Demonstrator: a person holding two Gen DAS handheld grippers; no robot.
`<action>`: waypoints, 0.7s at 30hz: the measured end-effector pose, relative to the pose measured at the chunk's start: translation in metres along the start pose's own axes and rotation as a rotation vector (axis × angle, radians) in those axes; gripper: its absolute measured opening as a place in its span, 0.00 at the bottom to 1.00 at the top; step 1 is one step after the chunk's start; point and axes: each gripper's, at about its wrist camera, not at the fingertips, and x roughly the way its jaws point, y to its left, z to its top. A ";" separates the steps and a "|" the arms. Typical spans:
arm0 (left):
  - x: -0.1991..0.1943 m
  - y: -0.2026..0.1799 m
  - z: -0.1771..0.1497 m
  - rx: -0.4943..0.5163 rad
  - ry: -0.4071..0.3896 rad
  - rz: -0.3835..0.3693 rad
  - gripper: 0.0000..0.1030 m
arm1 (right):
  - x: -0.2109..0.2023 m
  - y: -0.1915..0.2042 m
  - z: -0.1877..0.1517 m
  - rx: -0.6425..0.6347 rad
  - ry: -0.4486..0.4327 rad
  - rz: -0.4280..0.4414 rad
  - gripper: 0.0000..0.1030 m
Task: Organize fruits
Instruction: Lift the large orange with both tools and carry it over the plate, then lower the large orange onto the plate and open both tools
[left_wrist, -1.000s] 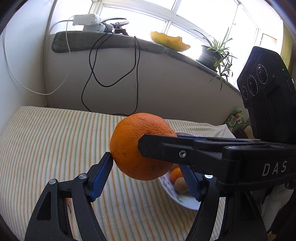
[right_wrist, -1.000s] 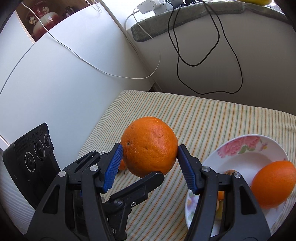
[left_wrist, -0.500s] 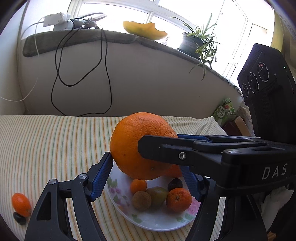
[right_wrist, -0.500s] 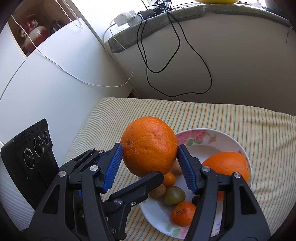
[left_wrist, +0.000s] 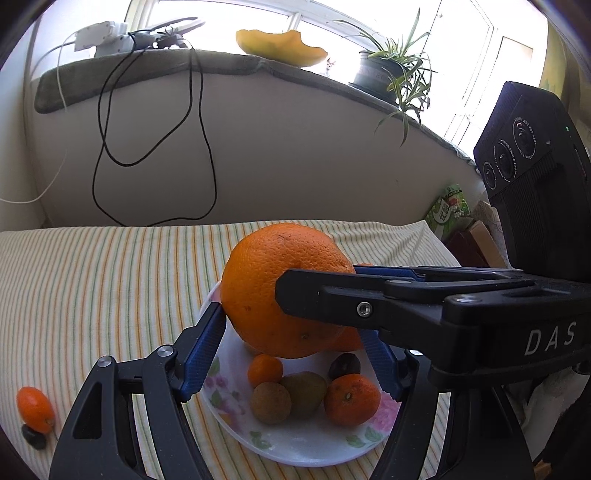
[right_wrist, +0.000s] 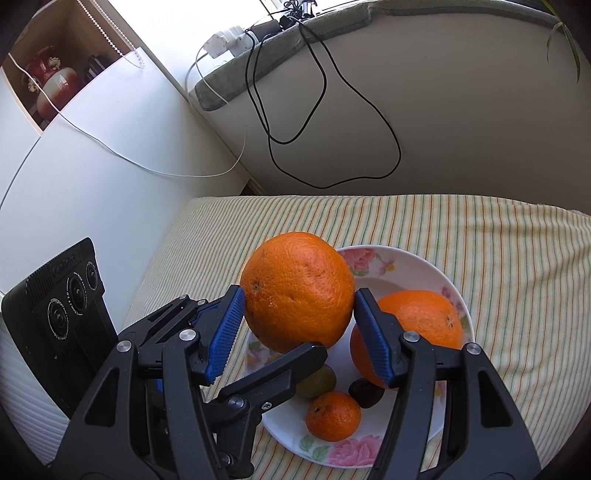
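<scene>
**Two tongs pinch one large orange above a plate of fruit**

Both wrist views look down at a large orange (left_wrist: 266, 288) held in the air over a white, flower-patterned plate (left_wrist: 295, 454) that sits on a striped cloth (left_wrist: 92, 280). The left tongs (left_wrist: 291, 328) pinch the orange between their blue pads. The right tongs (right_wrist: 299, 299) pinch the same orange from a crossing angle, with a pad pressed to each side of it. In the left view, one black finger of the right tongs lies across the front of the orange. In the right view, a finger of the left tongs reaches in under it.

On the plate lie a second large orange (right_wrist: 417, 317), a mandarin (left_wrist: 351, 398), a smaller mandarin (left_wrist: 264, 369), a green fruit (left_wrist: 304, 393), a round brown fruit (left_wrist: 270, 402) and a small dark fruit (left_wrist: 344, 365). Well apart from the plate, near the left edge of the left view, a small orange fruit (left_wrist: 35, 408) rests on the cloth, touching a dark lump (left_wrist: 33, 439)
</scene>
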 end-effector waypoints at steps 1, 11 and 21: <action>0.001 -0.001 0.000 -0.001 0.004 0.003 0.71 | 0.000 0.000 0.000 0.001 0.003 0.000 0.62; -0.015 -0.005 -0.001 0.023 -0.031 0.023 0.69 | -0.010 0.004 0.002 -0.032 -0.034 -0.043 0.63; -0.031 -0.013 -0.007 0.043 -0.049 0.028 0.69 | -0.019 0.007 -0.002 -0.024 -0.054 -0.046 0.63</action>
